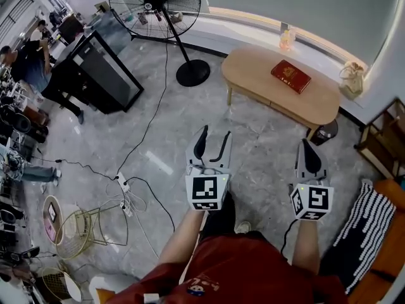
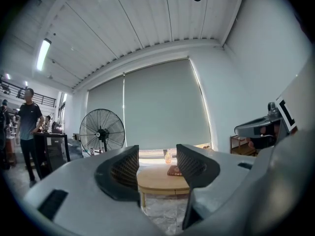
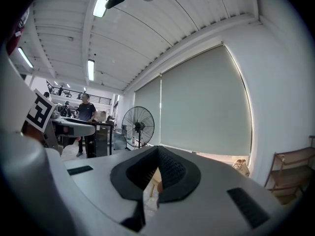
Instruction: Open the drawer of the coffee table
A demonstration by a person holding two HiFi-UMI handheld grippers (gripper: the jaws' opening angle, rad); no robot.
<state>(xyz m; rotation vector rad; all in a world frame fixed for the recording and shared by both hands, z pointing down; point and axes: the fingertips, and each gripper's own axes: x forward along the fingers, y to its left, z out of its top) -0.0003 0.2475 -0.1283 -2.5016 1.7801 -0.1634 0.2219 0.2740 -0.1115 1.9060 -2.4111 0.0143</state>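
- Grippers hang short: left gripper (image 1: 215, 138) gapes empty, right gripper (image 1: 307, 147) pinched on nothing. Where's the table?
- Table (image 1: 259, 75) sits well ahead. Approach stage, apparently; next, close in and find the drawer.

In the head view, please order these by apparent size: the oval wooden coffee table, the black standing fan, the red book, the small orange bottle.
1-2. Oval wooden coffee table and black standing fan: alike in extent, and the fan is cropped, so unranked.
3. Red book.
4. Small orange bottle.
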